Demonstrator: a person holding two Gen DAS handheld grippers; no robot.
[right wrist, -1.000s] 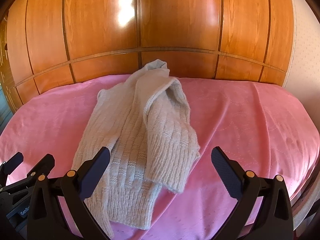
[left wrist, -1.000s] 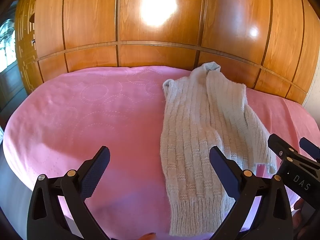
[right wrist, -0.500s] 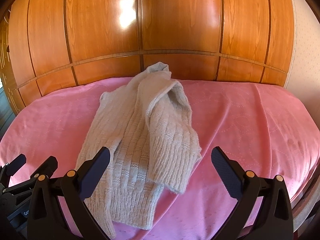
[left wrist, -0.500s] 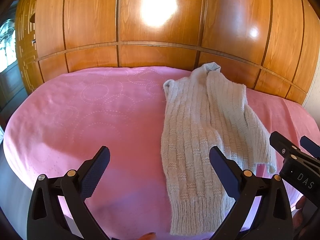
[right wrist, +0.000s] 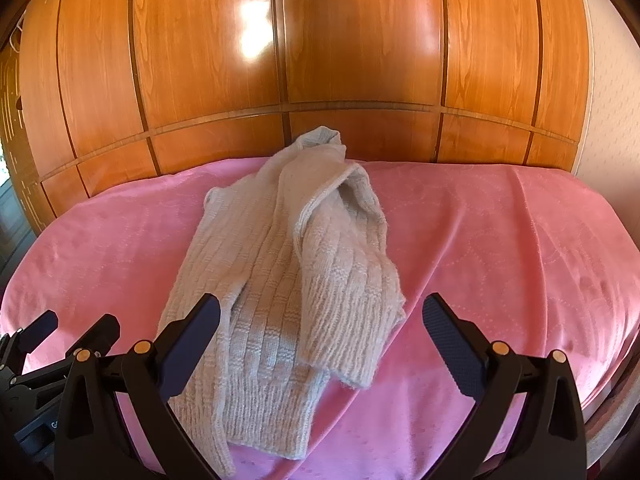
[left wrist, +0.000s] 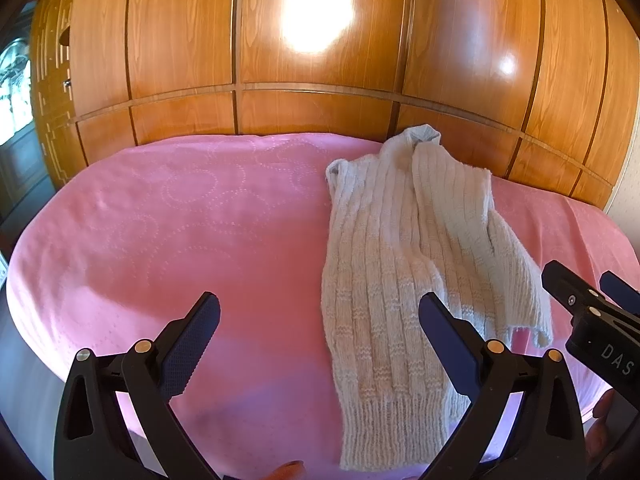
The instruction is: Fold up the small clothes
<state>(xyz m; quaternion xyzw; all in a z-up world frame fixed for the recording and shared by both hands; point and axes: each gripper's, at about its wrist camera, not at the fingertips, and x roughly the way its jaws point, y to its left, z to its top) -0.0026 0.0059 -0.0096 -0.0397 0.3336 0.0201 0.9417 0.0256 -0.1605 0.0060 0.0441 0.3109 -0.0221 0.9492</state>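
Observation:
A small beige ribbed knit sweater [left wrist: 404, 256] lies lengthwise on the pink bedspread [left wrist: 200, 220], its sides folded in over the middle and its hem towards me. My left gripper [left wrist: 320, 328] hovers open above the near edge, its right finger over the sweater's lower left part. In the right wrist view the same sweater [right wrist: 296, 280] lies between and ahead of the fingers of my right gripper [right wrist: 322, 328], which is open and holds nothing. A folded flap lies on top on the right. The right gripper [left wrist: 592, 300] shows at the left view's right edge, and the left gripper [right wrist: 68, 332] at the right view's left edge.
A glossy wooden wardrobe wall [left wrist: 320, 60] stands right behind the bed. The bedspread's right part [right wrist: 520, 240] carries a few wrinkles. The bed's near edge [left wrist: 40, 340] drops off at the lower left. A fingertip [left wrist: 288, 470] peeks in at the bottom.
Both views have shifted very slightly, with the right gripper drawing back a little from the sweater. The sweater has not moved and both grippers remain open.

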